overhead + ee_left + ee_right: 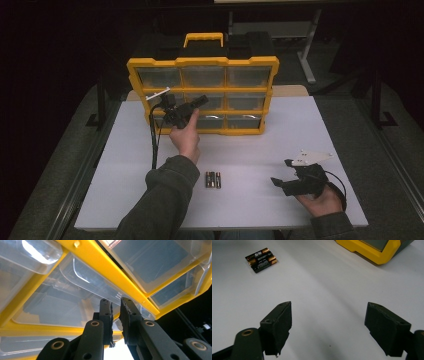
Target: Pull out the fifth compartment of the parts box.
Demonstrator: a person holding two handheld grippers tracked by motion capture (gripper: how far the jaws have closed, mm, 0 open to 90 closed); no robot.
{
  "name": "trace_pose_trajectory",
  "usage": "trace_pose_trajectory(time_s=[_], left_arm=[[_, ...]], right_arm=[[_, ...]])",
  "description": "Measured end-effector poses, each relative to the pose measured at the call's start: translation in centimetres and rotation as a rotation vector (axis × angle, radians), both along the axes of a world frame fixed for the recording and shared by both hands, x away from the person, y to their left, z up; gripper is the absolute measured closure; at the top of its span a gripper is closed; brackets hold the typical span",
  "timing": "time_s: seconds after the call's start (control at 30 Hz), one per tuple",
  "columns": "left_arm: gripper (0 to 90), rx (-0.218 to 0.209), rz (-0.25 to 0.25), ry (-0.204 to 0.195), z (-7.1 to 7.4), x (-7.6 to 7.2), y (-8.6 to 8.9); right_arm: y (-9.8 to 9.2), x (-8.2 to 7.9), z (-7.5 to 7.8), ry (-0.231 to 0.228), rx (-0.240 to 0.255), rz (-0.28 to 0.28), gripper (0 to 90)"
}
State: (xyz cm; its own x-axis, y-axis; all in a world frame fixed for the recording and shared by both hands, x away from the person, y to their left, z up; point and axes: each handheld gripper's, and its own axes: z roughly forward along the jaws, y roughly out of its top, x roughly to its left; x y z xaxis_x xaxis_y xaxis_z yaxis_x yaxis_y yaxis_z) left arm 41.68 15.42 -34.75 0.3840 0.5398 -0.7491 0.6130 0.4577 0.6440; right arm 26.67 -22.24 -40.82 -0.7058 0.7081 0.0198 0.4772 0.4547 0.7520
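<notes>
Against yellow organizer (202, 62), left tool (115, 301) seemingly pinching clear drawer lip (117, 296); right tool (328, 315) apart.

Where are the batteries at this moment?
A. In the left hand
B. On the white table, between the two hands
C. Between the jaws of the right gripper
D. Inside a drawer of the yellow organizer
B: the batteries lie together on the table, untouched.

Overhead light illuminates the white desk (250, 150) evenly; surroundings remain near black. Glare marks the clear drawers (37, 252) in the left gripper view. Claw edges appear soft; shadows are faint.
</notes>
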Motion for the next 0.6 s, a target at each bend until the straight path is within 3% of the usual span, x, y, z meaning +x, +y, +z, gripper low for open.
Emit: trace_pose_trajectory(time_s=[0.6], left_arm=[[81.6, -0.024, -0.021, -0.013, -0.17, -1.0, 0.56]], right_arm=[[-0.07, 0.02, -0.16, 0.0, -0.011, 0.004, 20.8]])
